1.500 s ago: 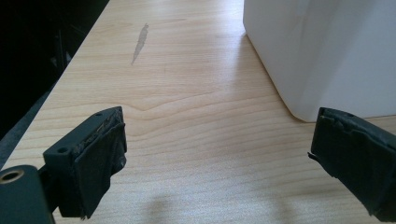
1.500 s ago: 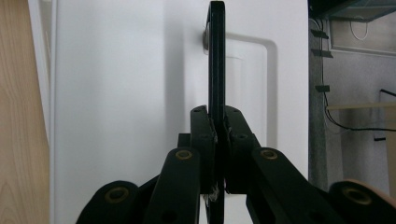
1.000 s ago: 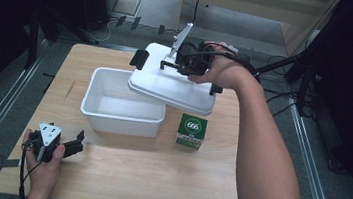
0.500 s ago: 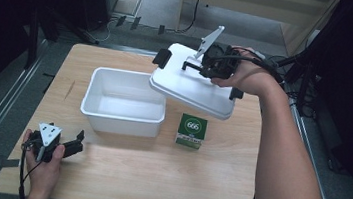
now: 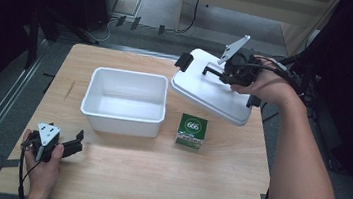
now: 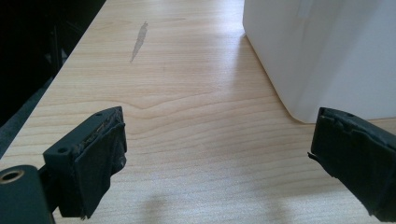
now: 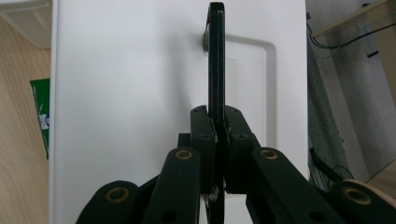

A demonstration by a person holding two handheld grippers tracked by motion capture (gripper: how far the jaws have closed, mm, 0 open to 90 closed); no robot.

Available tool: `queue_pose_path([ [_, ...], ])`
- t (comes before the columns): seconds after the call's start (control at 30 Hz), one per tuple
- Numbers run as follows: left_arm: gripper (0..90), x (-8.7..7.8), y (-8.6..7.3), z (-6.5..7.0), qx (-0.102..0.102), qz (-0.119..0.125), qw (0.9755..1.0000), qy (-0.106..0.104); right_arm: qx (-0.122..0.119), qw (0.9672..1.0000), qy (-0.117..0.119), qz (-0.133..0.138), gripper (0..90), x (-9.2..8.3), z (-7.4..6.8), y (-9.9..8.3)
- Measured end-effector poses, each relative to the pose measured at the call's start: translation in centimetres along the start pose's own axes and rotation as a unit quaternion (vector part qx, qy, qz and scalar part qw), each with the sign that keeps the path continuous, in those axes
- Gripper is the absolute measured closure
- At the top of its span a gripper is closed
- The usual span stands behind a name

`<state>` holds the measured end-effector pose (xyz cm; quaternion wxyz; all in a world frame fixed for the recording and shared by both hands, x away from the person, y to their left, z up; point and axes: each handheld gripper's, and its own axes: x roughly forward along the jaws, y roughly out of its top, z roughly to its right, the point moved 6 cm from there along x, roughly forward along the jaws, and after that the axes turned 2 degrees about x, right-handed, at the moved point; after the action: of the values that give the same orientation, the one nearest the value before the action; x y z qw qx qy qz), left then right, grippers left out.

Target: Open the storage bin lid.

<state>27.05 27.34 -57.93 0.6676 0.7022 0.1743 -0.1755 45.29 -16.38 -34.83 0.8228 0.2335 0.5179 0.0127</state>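
Observation:
A white lid (image 5: 200,89) with a black handle (image 5: 212,71) hangs tilted over the table's far right, to the right of the open white bin (image 5: 122,125). My right gripper (image 5: 225,76) is shut on that handle. In the right gripper view the jaws (image 7: 217,114) pinch the thin black handle (image 7: 216,56) edge-on, with the lid (image 7: 126,93) beneath. My left gripper (image 5: 78,141) rests on the table at the front left, open and holding nothing. In the left gripper view its jaws (image 6: 219,154) stand wide apart over bare wood, the bin's corner (image 6: 327,56) ahead on the right.
A small green box marked 666 (image 5: 191,130) stands right of the bin's front, below the lid's lower edge; its green strip (image 7: 41,116) also shows past the lid. Black clips (image 5: 185,61) sit at the lid's ends. The wooden table (image 5: 155,177) has room in front.
The right gripper has carried the lid to the right, off the bin's far right corner, so the bin is now uncovered. The left gripper has stayed where it was.

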Motion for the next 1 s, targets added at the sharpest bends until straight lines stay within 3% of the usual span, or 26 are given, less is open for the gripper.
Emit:
queue_pose_path([
  [0.53,4.1,-0.1,0.0,0.0,0.002,0.000,1.0000,0.000,0.050,0.9985,-0.007,-0.023,85.5,2.7,1.0,-5.0],
  [1.0,4.1,0.0,0.0,0.0,0.003,0.000,1.0000,0.000,0.076,0.9957,-0.005,-0.051,85.5,5.4,1.6,-7.9],
])
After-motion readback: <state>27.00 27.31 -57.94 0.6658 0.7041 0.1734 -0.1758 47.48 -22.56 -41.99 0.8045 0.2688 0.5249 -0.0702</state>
